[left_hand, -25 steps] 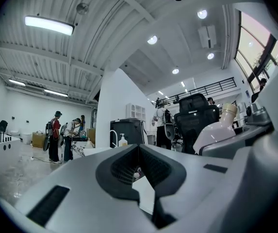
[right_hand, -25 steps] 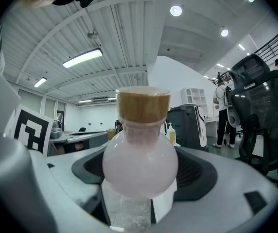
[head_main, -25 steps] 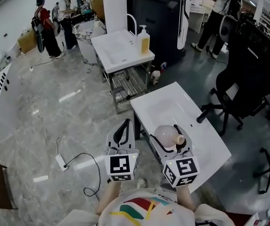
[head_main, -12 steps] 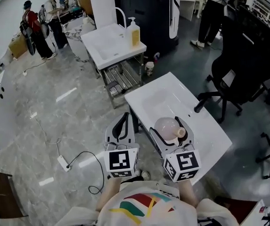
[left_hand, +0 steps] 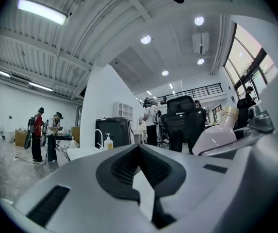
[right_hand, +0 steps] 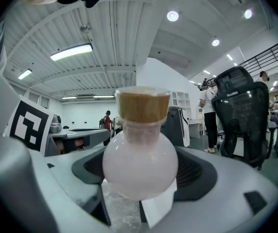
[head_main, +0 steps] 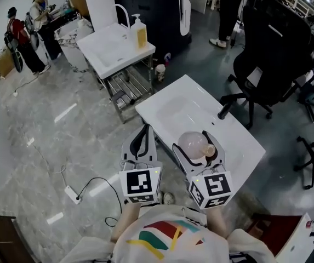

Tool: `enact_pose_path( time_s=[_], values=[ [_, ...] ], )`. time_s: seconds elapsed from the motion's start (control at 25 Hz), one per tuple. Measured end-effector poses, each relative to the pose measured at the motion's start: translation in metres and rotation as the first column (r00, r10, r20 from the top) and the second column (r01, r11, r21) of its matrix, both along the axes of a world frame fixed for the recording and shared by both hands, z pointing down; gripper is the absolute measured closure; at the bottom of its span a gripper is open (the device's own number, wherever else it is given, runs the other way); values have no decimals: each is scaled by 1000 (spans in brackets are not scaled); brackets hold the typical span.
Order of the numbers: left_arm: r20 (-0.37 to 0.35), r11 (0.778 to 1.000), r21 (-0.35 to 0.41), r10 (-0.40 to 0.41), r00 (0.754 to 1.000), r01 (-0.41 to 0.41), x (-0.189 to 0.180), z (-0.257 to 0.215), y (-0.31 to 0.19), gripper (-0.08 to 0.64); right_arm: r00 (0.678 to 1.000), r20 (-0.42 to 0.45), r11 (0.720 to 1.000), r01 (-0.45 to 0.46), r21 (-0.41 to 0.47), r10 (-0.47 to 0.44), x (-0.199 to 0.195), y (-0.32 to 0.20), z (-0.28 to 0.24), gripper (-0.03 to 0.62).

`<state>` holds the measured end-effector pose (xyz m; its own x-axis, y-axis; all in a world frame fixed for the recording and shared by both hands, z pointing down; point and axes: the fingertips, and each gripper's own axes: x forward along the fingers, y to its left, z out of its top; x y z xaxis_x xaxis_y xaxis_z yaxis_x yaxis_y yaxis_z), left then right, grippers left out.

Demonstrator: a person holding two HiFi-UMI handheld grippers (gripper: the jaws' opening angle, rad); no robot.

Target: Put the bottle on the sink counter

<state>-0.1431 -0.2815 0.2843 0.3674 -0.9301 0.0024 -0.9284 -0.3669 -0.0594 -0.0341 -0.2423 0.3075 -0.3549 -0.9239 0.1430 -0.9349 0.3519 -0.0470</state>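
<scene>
Pink bottle (right_hand: pixel 139 161) clamped in right tool (head_main: pixel 196 146) above sink counter (head_main: pixel 167 109), left tool (head_main: pixel 144 129) closed, empty

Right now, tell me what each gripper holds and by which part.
Right gripper: the cork-stoppered pink bottle, clamped by its round body. Left gripper: nothing, jaws shut.

The right gripper (head_main: pixel 198 147) and bottle (head_main: pixel 192 140) hide the near edge of the sink counter (head_main: pixel 239 141).
</scene>
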Motion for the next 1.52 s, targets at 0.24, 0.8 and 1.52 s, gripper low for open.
enact_pose_path(
  time_s=[0.24,0.8,1.52],
  values=[
    [2,1000,6,28,1000,-28,-9,-1,-8,543,999,7,999,-40,8,40,-5,-8,-2,201],
    [42,999,15,51,998,-52,27,1,-30,541,999,3,999,-37,13,37,10,-36,3,201],
    [47,972,10,235,971,-236,131,12,-25,541,972,-82,974,-224,-26,221,112,-28,20,201]
  ],
)
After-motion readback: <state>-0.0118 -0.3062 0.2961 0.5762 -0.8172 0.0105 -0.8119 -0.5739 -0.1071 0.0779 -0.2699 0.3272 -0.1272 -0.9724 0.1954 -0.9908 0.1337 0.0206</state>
